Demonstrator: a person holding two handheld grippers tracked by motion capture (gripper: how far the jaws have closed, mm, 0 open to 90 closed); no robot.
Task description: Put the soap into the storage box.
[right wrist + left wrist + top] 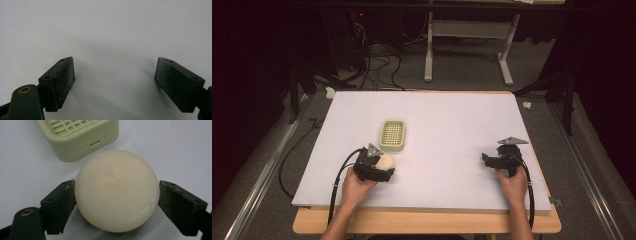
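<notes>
I have the left tongs (117,195) pinching the round soap (117,191), pads at its widest girth so it cannot slip. The slatted dish (80,137) stands at 11 o'clock, near for transfer. My right tongs (114,80) rest spread on the worktop (105,30), well clear.

The white rectangular tabletop (452,125) is open over its far half, its middle and its right side. Two obstacles sit left of centre: the pale green plastic soap dish with a grid top (393,135), and just near of it the cream round soap ball (385,161), which fills the gap between the jaws of the left tongs (117,195). Only a narrow strip separates ball and dish. The right tongs (115,75), jaws spread wide, face bare surface; the lane between both tongs is unobstructed.
</notes>
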